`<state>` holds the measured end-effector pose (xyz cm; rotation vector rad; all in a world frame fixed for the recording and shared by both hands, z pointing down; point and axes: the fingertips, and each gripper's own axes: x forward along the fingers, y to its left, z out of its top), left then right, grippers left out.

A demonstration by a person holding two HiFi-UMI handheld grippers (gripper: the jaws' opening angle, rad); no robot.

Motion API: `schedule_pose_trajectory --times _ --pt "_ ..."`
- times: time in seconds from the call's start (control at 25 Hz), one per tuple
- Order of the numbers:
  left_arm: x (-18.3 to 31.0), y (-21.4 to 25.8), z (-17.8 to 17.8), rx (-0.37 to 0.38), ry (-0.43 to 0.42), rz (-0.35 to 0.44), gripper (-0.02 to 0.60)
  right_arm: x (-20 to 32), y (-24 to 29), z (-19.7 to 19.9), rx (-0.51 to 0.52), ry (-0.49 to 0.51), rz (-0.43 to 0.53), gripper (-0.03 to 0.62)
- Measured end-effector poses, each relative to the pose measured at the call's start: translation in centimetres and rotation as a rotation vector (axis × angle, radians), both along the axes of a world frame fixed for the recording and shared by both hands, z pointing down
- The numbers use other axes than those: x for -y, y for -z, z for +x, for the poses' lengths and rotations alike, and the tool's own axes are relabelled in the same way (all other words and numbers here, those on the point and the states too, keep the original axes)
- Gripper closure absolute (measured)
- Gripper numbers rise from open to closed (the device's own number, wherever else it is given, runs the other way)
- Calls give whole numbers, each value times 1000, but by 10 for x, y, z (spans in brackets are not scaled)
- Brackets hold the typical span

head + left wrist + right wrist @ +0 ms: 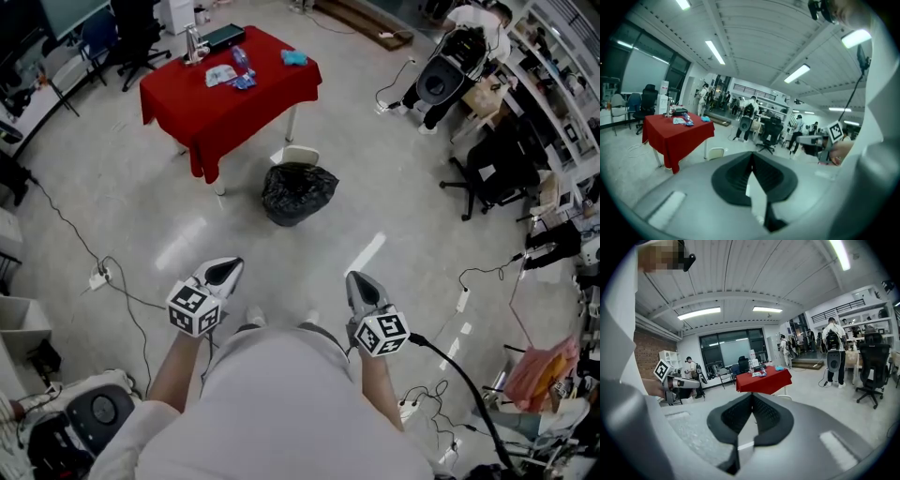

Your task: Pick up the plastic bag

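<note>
Black plastic bag (298,192) sits bunched up on the floor (122,216), just in front of the red-draped surface (230,98) and close by its near leg. Left hand-held gripper (228,273) is held low by the person's body, jaws pressed together with nothing between them. Right hand-held gripper (360,283) sits level with it, likewise closed and empty. Both point toward the bag, which lies well apart from them.

One black plastic bag (298,193), one red-clothed table (246,105), two grippers, left tongs (228,271) and right tongs (359,283)
</note>
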<state>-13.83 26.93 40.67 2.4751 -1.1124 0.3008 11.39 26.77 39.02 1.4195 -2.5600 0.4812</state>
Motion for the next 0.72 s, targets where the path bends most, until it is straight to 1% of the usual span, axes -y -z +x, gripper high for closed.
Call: schedule_pose_trajectory --times 0.2,0.4,0.56,0.72 --pt "1 -3 -18 -8 -9 -1 578 -8 -1 -17 -5 -4 -4 592" --pt "5 -10 -19 -26 -11 -16 578 -6 -5 -20 -8 1 -19 592" --pt "12 -14 -18 -32 -14 -27 578 6 -10 -25 1 13 -27 592" --pt "26 -17 -21 -21 2 -35 578 30 -14 -30 8 30 -34 592"
